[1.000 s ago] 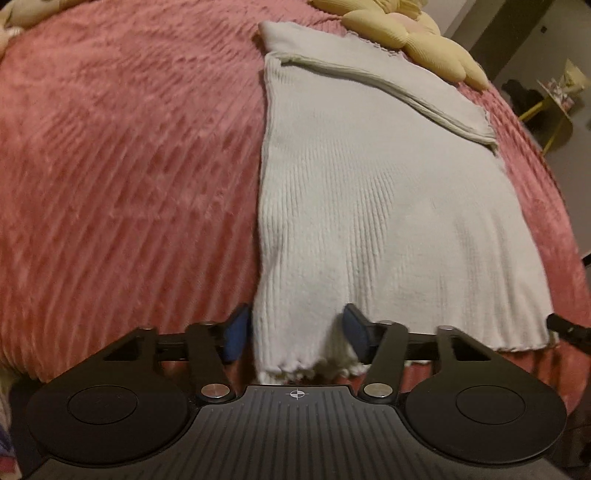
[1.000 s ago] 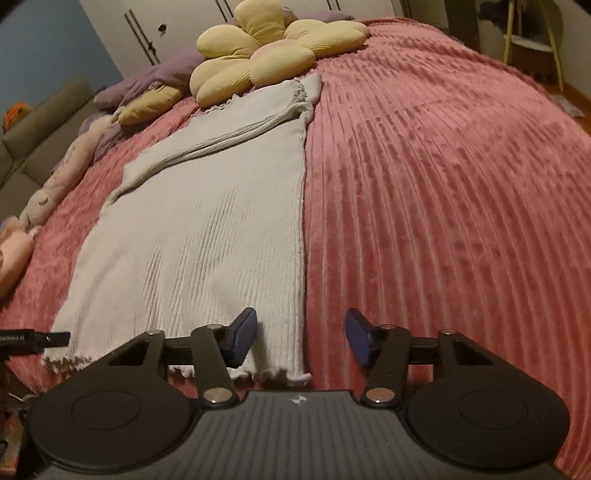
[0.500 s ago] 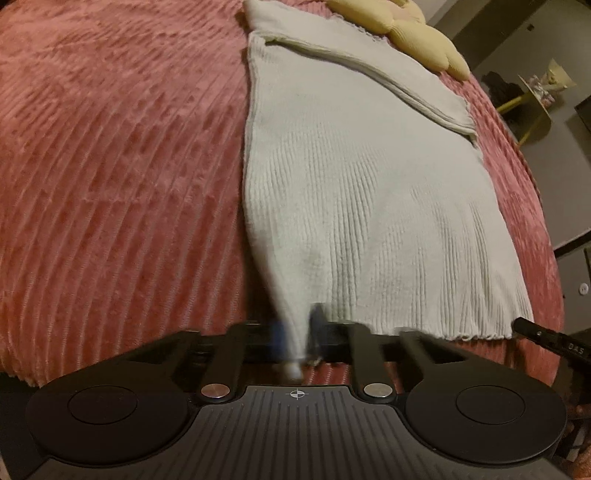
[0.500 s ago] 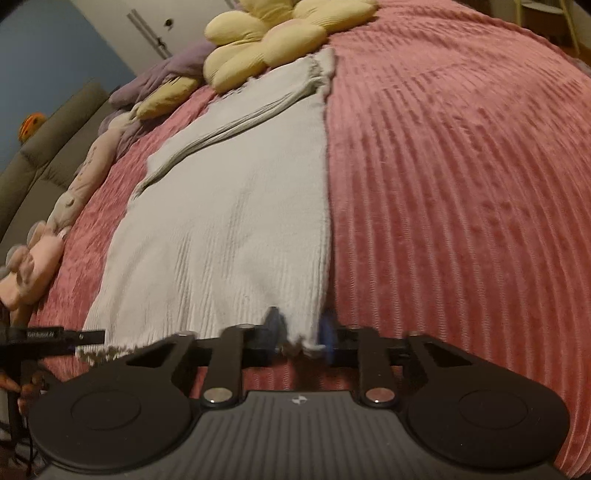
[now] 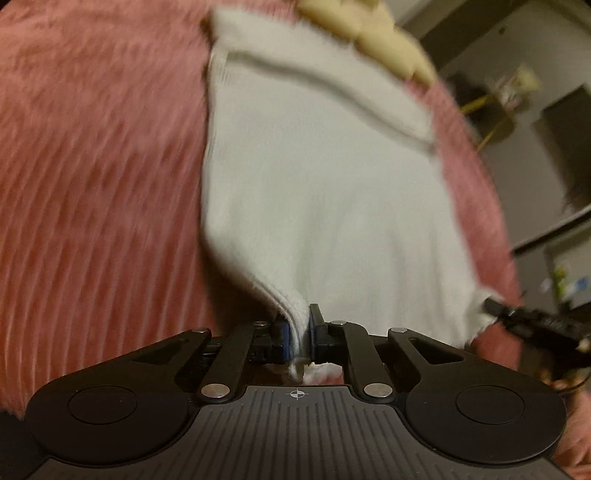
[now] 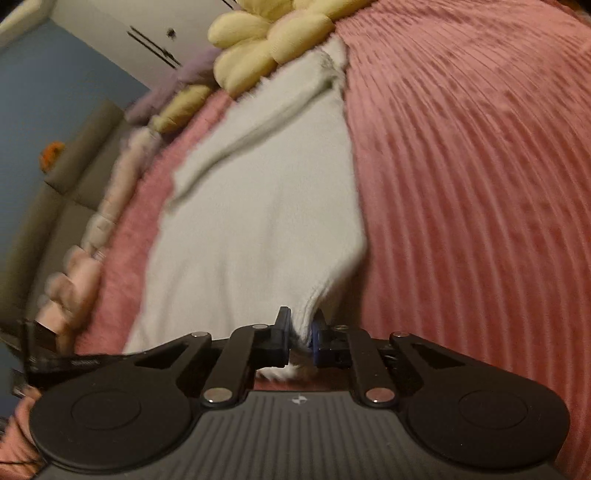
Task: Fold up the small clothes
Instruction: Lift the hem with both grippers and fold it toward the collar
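Note:
A pale ribbed knit garment lies flat on a pink ribbed bedspread, with a sleeve folded across its far end. My left gripper pinches the near left hem corner, its jaws still closing on the cloth, and the fabric rises into a peak at the pads. In the right wrist view the same garment shows its near right hem corner bunched between the closing jaws of my right gripper. Both views are blurred. Each gripper's tip shows at the other view's edge.
A yellow flower-shaped cushion sits just beyond the garment's far end, with purple and pink soft toys along the left bed edge. Pink bedspread spreads wide to the right. A yellow side table stands off the bed.
Both grippers went from open around the hem corners to shut on them. The corners now lift off the bedspread, and both views have tilted and blurred.

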The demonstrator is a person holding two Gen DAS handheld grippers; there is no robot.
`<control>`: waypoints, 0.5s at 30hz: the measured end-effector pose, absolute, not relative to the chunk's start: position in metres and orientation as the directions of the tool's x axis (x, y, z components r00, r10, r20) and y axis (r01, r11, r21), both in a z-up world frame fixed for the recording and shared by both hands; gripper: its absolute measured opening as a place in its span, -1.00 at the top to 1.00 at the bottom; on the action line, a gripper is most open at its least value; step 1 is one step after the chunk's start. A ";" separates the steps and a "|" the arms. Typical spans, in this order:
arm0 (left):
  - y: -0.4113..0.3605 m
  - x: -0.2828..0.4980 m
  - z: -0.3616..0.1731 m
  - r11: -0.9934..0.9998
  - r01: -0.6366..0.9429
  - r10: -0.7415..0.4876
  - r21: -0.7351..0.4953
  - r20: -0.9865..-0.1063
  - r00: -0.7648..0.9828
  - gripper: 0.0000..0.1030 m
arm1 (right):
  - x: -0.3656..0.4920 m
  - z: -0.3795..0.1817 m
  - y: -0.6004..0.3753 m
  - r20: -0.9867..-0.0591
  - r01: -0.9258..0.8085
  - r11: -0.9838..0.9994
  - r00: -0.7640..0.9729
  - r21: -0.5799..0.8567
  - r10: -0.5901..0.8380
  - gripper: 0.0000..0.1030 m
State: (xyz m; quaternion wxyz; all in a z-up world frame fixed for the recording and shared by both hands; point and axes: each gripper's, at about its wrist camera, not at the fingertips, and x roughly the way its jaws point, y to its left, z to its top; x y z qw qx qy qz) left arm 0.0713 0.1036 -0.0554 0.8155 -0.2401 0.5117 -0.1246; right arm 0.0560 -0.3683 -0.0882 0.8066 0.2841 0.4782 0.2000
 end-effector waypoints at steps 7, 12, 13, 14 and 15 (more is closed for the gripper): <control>0.124 0.141 -0.017 0.834 -0.068 -0.392 -0.548 -0.675 0.625 0.78 | 0.128 -0.070 -0.368 -0.535 -0.030 0.658 0.556 0.752 0.636 0.81; 0.131 0.195 -0.024 0.866 -0.156 -0.252 -0.474 -0.685 0.684 0.78 | 0.190 -0.065 -0.349 -0.553 -0.013 0.727 0.640 0.686 0.534 0.82; 0.130 0.203 -0.026 0.876 -0.168 -0.224 -0.452 -0.690 0.689 0.78 | 0.202 -0.065 -0.345 -0.565 -0.006 0.749 0.653 0.663 0.505 0.82; 0.129 0.209 -0.030 0.885 -0.172 -0.203 -0.432 -0.693 0.692 0.78 | 0.211 -0.066 -0.342 -0.577 -0.002 0.772 0.663 0.635 0.476 0.82; 0.126 0.216 -0.034 0.898 -0.179 -0.174 -0.402 -0.698 0.694 0.78 | 0.224 -0.067 -0.336 -0.591 -0.007 0.803 0.674 0.596 0.444 0.82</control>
